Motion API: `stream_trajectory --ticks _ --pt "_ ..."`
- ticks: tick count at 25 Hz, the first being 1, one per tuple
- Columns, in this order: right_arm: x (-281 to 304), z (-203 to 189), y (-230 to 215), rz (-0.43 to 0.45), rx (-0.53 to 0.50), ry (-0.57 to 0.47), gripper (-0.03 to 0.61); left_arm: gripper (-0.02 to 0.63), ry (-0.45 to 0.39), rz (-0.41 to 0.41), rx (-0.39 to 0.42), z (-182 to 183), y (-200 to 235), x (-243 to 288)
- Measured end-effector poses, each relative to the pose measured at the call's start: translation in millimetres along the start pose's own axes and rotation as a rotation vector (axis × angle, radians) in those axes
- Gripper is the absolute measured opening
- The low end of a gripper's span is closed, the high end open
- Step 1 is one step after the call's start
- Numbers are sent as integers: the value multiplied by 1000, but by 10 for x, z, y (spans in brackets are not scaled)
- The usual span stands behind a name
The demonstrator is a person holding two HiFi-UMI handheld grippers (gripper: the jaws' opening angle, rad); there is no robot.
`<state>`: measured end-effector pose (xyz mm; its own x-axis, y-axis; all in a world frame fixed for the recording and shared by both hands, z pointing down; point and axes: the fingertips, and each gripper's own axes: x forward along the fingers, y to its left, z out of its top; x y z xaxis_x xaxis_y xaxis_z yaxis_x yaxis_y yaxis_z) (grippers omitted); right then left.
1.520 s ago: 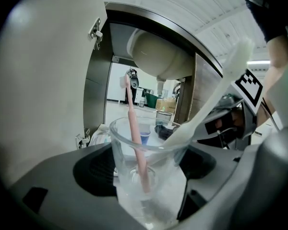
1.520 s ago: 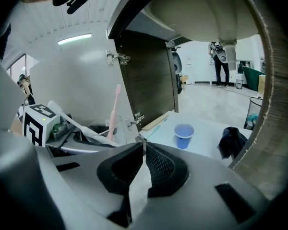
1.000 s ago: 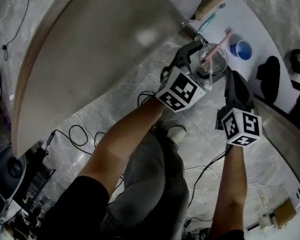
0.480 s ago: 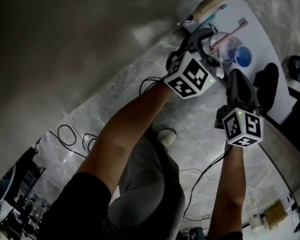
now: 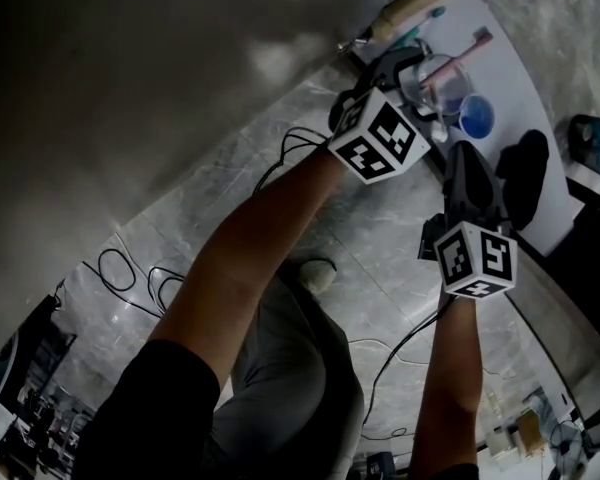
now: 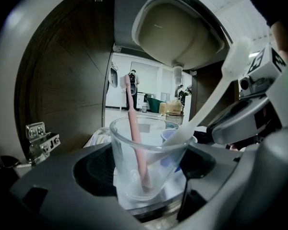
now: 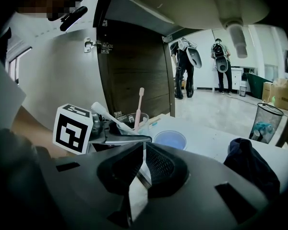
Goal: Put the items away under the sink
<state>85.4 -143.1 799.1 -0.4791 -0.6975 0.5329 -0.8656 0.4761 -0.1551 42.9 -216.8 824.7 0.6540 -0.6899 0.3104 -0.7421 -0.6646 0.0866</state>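
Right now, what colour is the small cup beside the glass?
The cup is blue; clearest in the right gripper view.

The glass (image 6: 122,164) holds a toothbrush (image 6: 133,128), cup (image 7: 169,139) beside it, cloth (image 7: 247,164) further right.

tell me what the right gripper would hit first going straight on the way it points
Probably the blue cup on the white shelf, just ahead of the shut right gripper. The glass in the left gripper sits off to one side. Depth is unclear.

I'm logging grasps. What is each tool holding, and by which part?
The left tool grips the clear glass by its lower wall, a pink toothbrush standing inside. The right tool is shut, holding nothing.
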Motion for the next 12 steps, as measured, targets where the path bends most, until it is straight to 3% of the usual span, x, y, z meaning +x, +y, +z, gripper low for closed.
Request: stream_trajectory --ticks 6,12 --pt "7 -70 -25 6 3 11 43 385 11 14 -40 -106 85 48" --pt "27 -140 -28 4 13 23 43 385 1 10 -28 -121 83 91"
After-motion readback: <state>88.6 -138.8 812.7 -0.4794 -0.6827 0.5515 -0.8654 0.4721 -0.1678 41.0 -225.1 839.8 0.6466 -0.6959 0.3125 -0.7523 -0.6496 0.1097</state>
